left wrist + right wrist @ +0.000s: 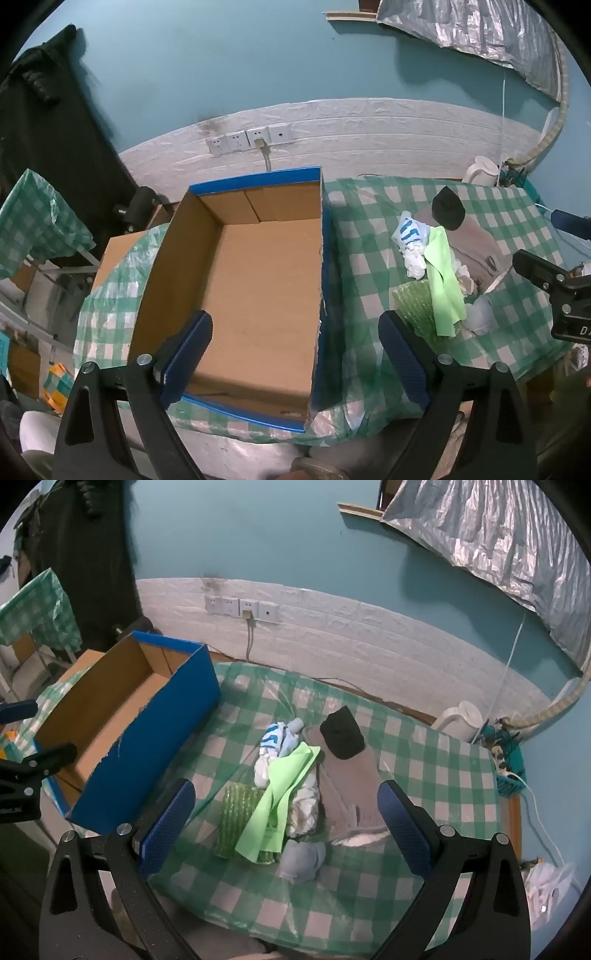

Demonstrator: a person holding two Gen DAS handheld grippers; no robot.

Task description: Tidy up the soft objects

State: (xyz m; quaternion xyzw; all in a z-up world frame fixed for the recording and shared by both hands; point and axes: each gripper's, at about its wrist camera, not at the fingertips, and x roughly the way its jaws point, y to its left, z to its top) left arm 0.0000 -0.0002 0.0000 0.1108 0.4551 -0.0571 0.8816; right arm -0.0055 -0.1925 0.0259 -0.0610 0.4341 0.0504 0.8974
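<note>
A blue cardboard box (255, 280) (147, 716) with a bare brown inside stands at the left end of the checked table. To its right lies a heap of soft things: a lime green cloth (280, 797) (445, 280), a black cap (341, 738) (447, 212), a blue-striped white cloth (275, 736) (410, 230), a grey-brown cloth (354, 786), green bubble wrap (232, 812) and a pale blue sock (303, 860). My left gripper (295, 358) hovers open over the box. My right gripper (286, 827) hangs open above the heap, holding nothing.
The green-checked tablecloth (424, 760) covers the table. A white kettle (463, 720) and a teal basket with cables (511, 775) stand at the far right. Wall sockets (240, 607) sit behind. A second checked table (33, 218) lies to the left.
</note>
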